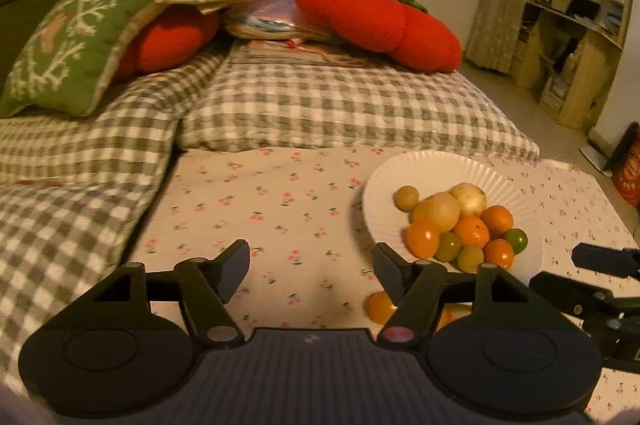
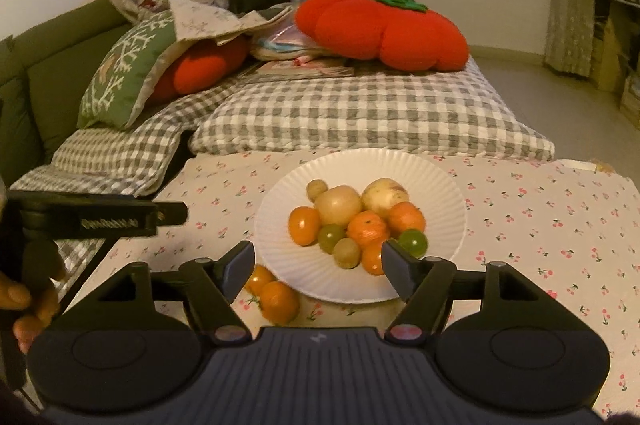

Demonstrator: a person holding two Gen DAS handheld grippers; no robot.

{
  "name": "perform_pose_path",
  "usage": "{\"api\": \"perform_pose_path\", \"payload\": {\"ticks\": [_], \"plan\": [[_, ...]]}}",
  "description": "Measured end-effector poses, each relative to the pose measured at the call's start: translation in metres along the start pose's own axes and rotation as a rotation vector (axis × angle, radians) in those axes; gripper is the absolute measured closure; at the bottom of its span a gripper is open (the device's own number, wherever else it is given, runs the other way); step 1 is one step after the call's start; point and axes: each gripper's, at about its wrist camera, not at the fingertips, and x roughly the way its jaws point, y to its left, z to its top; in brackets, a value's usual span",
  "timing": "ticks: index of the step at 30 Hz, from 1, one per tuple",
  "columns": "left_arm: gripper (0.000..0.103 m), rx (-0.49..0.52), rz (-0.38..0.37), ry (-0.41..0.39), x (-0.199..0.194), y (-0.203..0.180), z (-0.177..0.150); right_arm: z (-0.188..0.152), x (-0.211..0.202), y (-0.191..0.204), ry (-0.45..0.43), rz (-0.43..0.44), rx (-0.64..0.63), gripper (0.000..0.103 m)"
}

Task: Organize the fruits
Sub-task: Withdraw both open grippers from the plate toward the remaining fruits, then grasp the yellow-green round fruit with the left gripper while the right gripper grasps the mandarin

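Note:
A white paper plate point(image 2: 280, 249) sits on the cherry-print cloth point(image 2: 540, 225) and holds a pile of fruit point(image 2: 360, 221): oranges, green round fruits, two pale round ones and small brownish ones. Two more oranges point(image 2: 278, 301) lie on the cloth against the plate's near left rim. My right gripper point(image 2: 318, 265) hovers open above the plate's near edge, with nothing between its fingers. In the left wrist view the plate point(image 1: 384, 193) is to the right, and one loose orange point(image 1: 380, 307) shows beside the right finger. My left gripper point(image 1: 310, 265) is open over bare cloth, holding nothing.
Behind the table lies a grey checked quilt point(image 2: 360, 113) with a big red tomato cushion point(image 2: 380, 29) and a green patterned pillow point(image 2: 120, 77). A hand point(image 2: 24, 297) holds the left gripper's body at the left edge. Shelves point(image 1: 568, 37) stand at the far right.

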Motion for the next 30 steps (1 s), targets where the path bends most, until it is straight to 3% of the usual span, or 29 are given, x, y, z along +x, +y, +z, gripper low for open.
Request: {"api": "perform_pose_path", "payload": {"ticks": [6, 18, 30], "plan": [[0.036, -0.067, 0.019, -0.007, -0.020, 0.027, -0.003, -0.001, -0.006, 0.014, 0.006, 0.027, -0.030, 0.033], [0.033, -0.160, 0.060, 0.017, -0.041, 0.068, -0.018, -0.007, -0.002, 0.049, 0.046, 0.088, -0.114, 0.027], [0.034, -0.128, 0.057, 0.107, -0.033, 0.064, -0.045, -0.015, 0.011, 0.061, 0.119, 0.129, -0.134, 0.024]]}}
